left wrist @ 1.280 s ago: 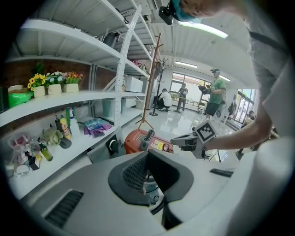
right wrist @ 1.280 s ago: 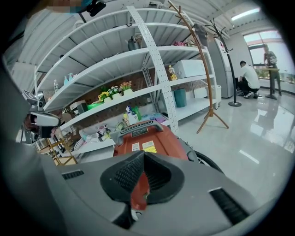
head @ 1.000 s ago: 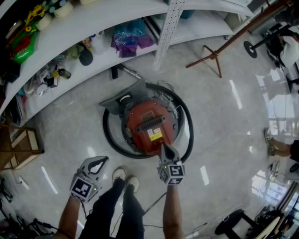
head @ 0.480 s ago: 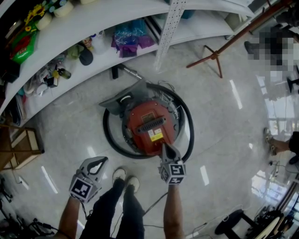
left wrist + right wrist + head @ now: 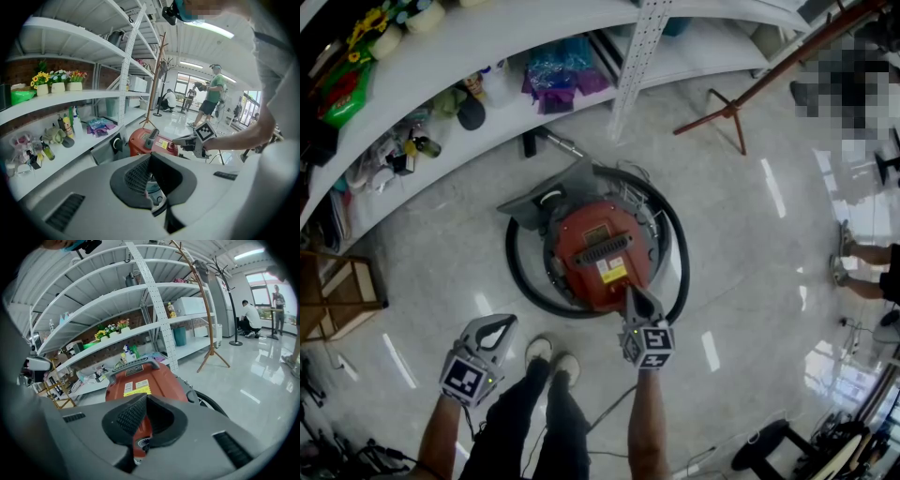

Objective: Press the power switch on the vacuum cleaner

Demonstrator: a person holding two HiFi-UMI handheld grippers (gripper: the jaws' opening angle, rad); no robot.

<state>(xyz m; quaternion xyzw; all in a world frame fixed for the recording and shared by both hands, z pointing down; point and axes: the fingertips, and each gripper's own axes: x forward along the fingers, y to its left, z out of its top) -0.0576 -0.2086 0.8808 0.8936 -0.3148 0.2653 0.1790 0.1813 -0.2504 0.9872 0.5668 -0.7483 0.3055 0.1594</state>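
Note:
A round red vacuum cleaner sits on the shiny floor, a black hose coiled round it and a black handle across its top. My right gripper is shut, its tips against the vacuum's near edge. In the right gripper view the red body fills the space just beyond the shut right gripper, and a round dark control shows below the pads. My left gripper is shut and empty, held over bare floor left of the vacuum. The left gripper view shows the vacuum and the right gripper past the left gripper.
White shelves with bottles, bags and flower pots curve behind the vacuum. A wooden coat rack base stands at the back right, a wooden frame at the left. My shoes and a thin cable lie near me. Another person's feet are at the right edge.
My right gripper has crept very slightly to the right at the vacuum's near edge. The left gripper has stayed put. The feet at the right edge have shifted.

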